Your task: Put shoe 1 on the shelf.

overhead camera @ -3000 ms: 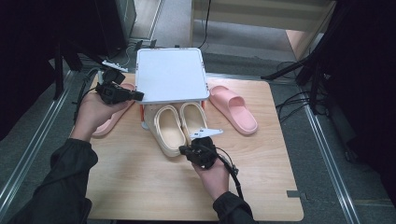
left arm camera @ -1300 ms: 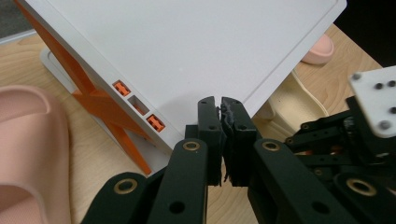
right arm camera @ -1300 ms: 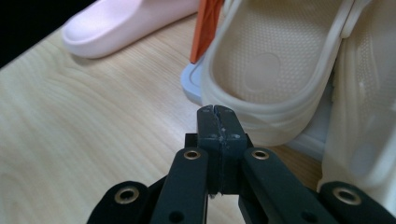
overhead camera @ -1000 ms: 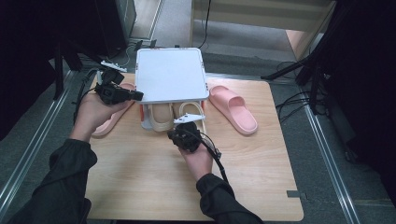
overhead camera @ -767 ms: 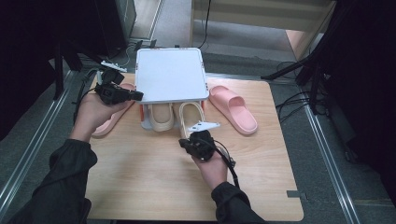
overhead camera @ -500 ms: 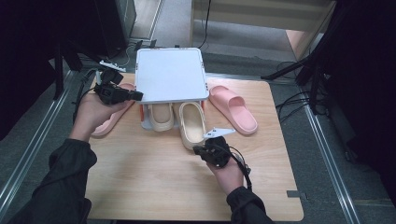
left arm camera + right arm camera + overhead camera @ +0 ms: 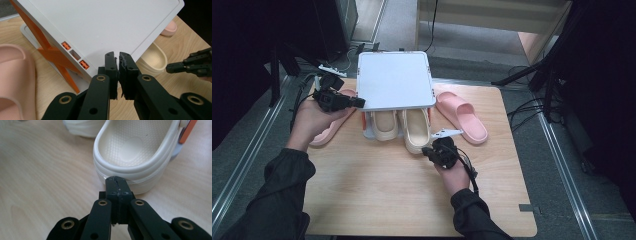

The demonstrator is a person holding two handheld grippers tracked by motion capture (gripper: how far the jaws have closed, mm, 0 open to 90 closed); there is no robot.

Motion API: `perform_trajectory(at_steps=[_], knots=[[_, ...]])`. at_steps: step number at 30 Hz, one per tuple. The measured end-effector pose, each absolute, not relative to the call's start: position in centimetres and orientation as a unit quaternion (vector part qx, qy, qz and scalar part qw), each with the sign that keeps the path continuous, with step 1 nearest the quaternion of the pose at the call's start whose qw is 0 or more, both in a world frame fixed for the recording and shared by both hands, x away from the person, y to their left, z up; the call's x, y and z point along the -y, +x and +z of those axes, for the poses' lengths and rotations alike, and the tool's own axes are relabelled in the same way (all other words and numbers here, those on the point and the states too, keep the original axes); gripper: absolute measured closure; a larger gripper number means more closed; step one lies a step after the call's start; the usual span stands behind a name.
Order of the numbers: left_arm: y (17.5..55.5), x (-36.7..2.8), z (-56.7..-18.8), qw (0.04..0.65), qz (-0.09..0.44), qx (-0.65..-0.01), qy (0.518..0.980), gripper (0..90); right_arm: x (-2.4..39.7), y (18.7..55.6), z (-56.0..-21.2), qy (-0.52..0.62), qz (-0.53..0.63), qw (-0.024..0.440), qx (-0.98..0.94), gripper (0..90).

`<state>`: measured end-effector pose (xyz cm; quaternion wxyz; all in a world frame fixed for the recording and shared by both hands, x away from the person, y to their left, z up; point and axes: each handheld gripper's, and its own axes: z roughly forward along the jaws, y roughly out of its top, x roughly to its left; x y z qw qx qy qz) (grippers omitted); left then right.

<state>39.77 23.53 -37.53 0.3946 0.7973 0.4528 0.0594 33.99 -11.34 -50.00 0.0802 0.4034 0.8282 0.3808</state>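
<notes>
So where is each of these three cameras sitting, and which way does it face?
High view: above the person's side, looking down on the wooden table; forearms, both hands show.
Left gripper view: rides the left gripper, facing the white rack with orange braces; shut jaws at its edge.
Right gripper view: rides the right gripper, facing the cream rubber clog; shut jaws at its heel.
All three share that clog.

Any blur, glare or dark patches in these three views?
High view: table evenly lit, surroundings nearly black, rack top bright but unclipped. Left gripper view: shut left gripper sharp, pink slipper at the edge soft. Right gripper view: shut right gripper and cream slipper heel sharp, wood behind slightly soft; no harsh shadows.
</notes>
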Motion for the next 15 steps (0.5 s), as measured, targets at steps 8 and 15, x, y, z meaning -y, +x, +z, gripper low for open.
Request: perform_trajectory(at_steps=[8,15], knots=[[39.8,-23.6,-37.5,0.395,0.06,-0.451,0.798,85.1,9.8,36.5,-50.2,0.416,0.399,0.092,-0.812,90.0],[39.7,-23.4,-37.5,0.392,0.066,-0.449,0.8,84.7,9.3,38.5,-50.4,0.426,0.408,0.097,-0.802,89.5]])
